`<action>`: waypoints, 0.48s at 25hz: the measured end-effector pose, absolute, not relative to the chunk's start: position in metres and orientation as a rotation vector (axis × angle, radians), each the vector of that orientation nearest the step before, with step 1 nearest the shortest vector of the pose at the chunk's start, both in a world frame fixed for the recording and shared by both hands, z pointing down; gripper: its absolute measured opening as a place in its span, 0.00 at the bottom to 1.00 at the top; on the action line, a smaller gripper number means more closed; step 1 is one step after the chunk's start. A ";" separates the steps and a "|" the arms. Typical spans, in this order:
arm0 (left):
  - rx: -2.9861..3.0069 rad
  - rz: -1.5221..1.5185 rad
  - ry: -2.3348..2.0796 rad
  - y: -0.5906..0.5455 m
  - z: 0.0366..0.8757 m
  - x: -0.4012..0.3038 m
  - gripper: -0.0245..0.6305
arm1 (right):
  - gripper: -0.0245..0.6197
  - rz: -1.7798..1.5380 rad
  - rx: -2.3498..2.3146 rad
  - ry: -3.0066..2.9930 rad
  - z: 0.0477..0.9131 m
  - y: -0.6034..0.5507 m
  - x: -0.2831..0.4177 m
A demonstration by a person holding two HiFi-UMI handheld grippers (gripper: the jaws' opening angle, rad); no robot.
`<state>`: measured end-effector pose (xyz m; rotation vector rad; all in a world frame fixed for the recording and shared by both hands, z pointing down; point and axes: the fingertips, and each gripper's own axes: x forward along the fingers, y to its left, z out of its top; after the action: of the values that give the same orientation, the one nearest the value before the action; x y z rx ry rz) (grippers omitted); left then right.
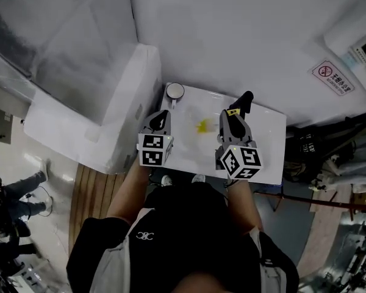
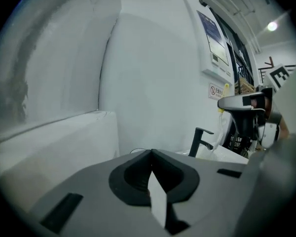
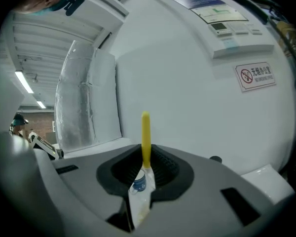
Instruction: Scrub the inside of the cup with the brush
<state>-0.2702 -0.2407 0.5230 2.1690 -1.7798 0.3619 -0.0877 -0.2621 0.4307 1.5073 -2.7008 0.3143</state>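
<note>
Left gripper is closed and empty, right gripper clamps slim yellow brush handle; round white cup stands far left on white basin top, black tap far right.

The yellow plastic brush handle looks smooth, the grey plastic right claw and slim black tap matt, the white bench faintly glossy, the brown floor slats wooden.
</note>
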 end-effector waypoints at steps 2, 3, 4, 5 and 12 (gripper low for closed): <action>2.165 0.379 -1.762 -0.246 0.534 -0.274 0.06 | 0.12 0.330 1.519 -2.689 0.432 -0.266 -0.089; 2.163 0.389 -1.748 -0.248 0.540 -0.275 0.06 | 0.12 0.329 1.525 -2.688 0.431 -0.267 -0.089; 2.160 0.400 -1.731 -0.250 0.545 -0.277 0.06 | 0.12 0.325 1.531 -2.686 0.431 -0.269 -0.090; 2.157 0.410 -1.715 -0.253 0.550 -0.278 0.06 | 0.12 0.327 1.535 -2.682 0.431 -0.271 -0.091; 2.179 0.389 -1.544 -0.260 0.586 -0.269 0.25 | 0.12 0.355 1.525 -2.634 0.451 -0.280 -0.099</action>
<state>-0.2695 -0.2601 0.5865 2.1795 -1.5442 0.3890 -0.0991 -0.2800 0.4507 1.5248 -2.6337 0.3554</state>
